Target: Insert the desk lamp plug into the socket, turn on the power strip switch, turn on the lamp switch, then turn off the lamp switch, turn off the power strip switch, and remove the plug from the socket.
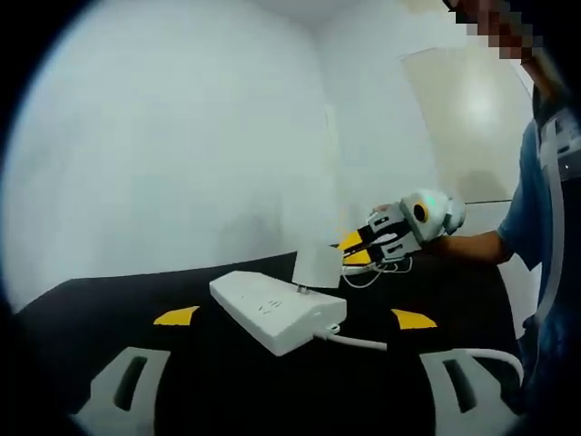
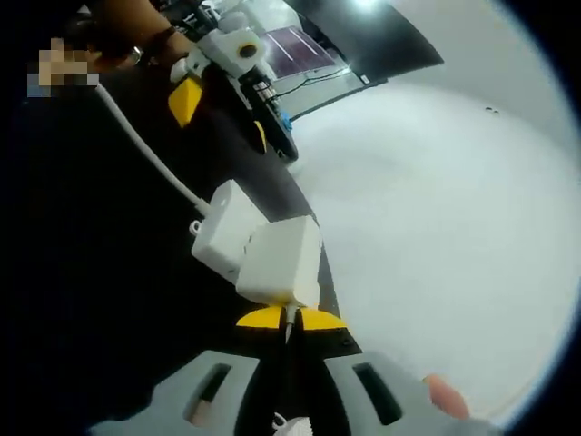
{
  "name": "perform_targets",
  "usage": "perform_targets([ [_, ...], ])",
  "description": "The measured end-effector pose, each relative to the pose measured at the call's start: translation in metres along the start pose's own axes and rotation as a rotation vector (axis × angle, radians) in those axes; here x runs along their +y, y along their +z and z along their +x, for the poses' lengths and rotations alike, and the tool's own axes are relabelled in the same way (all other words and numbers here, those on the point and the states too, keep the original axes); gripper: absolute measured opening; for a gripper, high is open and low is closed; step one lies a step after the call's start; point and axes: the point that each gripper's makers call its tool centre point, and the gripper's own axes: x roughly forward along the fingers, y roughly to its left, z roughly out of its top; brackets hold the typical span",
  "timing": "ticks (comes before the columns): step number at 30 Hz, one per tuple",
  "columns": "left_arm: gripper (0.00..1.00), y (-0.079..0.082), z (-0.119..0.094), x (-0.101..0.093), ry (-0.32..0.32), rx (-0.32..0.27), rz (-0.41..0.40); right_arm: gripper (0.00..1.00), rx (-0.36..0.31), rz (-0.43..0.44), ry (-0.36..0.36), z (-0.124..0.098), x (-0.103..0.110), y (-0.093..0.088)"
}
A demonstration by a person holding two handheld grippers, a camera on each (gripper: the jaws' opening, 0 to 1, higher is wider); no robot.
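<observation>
Left gripper: jaws spread wide apart, holding nothing, above the black surface.
Power strip: the white rectangular plastic power strip lies just beyond the left gripper, its white cable running off to the right.
Plug: the white boxy lamp plug stands at the strip's far edge.
Right gripper: yellow-tipped jaws closed on the plug's thin cord, the plug just ahead, touching the strip.
Backdrop: white wall.
</observation>
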Motion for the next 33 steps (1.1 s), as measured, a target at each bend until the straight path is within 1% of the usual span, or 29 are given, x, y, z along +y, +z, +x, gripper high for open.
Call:
perform_targets([
  [2,0.77,0.004,0.001,0.001,0.017,-0.011,-0.003,0.06,0.015,-0.023,0.023,0.001,0.002,-0.002],
  [3,0.76,0.006,0.002,0.000,0.020,-0.016,-0.002,0.06,0.026,-0.048,0.051,0.000,0.005,-0.003],
  [4,0.74,0.008,0.003,-0.004,0.020,-0.019,-0.003,0.06,0.032,-0.054,0.055,0.000,0.006,-0.003],
  [5,0.69,0.009,0.004,-0.006,0.019,-0.013,-0.007,0.06,0.029,-0.061,0.053,-0.001,0.006,-0.002],
  [6,0.65,0.009,0.004,-0.007,0.020,-0.009,-0.008,0.06,0.028,-0.075,0.073,-0.001,0.009,0.000],
  [8,0.59,0.010,0.004,-0.011,0.021,-0.004,-0.003,0.07,0.047,-0.106,0.090,-0.002,0.012,0.001],
  [9,0.57,0.010,0.003,-0.013,0.021,0.000,-0.002,0.07,0.055,-0.107,0.101,-0.001,0.013,0.000],
  [11,0.56,0.011,0.000,-0.014,0.034,0.008,-0.002,0.07,0.050,-0.096,0.129,-0.001,0.011,0.001],
  [12,0.56,0.011,-0.002,-0.010,0.059,0.010,0.000,0.07,0.058,-0.088,0.175,0.000,0.014,-0.002],
  [14,0.56,0.017,-0.012,-0.010,0.097,-0.004,0.004,0.07,0.061,-0.090,0.204,0.001,0.011,-0.003],
  [16,0.55,0.022,-0.021,-0.011,0.124,-0.020,0.008,0.07,0.075,-0.098,0.281,0.000,0.015,-0.002],
  [18,0.54,0.027,-0.029,-0.012,0.145,-0.037,0.015,0.07,0.087,-0.113,0.316,0.001,0.013,-0.003],
  [19,0.54,0.030,-0.033,-0.011,0.162,-0.049,0.017,0.07,0.094,-0.118,0.343,-0.003,0.014,-0.002],
  [21,0.53,0.033,-0.041,-0.011,0.194,-0.069,0.011,0.07,0.100,-0.101,0.400,-0.003,0.014,-0.001],
  [23,0.55,0.035,-0.047,-0.009,0.210,-0.075,0.001,0.07,0.115,-0.056,0.471,-0.003,0.015,-0.002],
  [25,0.56,0.038,-0.053,-0.010,0.223,-0.073,-0.009,0.07,0.122,-0.056,0.491,0.000,0.010,-0.001],
  [26,0.56,0.039,-0.056,-0.010,0.235,-0.063,-0.010,0.07,0.135,-0.042,0.521,-0.001,0.012,-0.001],
  [28,0.56,0.042,-0.061,-0.011,0.249,-0.045,-0.006,0.07,0.137,-0.045,0.518,0.000,0.008,0.001],
  [29,0.56,0.044,-0.064,-0.011,0.257,-0.039,-0.004,0.07,0.144,-0.040,0.525,0.000,0.009,0.001],
  [30,0.56,0.047,-0.066,-0.012,0.266,-0.038,-0.005,0.07,0.146,-0.026,0.516,0.000,0.009,0.001],
  [31,0.56,0.052,-0.068,-0.014,0.275,-0.040,-0.006,0.07,0.151,0.006,0.501,0.000,0.009,0.000],
  [33,0.56,0.055,-0.067,-0.018,0.286,-0.029,0.003,0.07,0.168,0.001,0.500,0.000,0.014,-0.005],
])
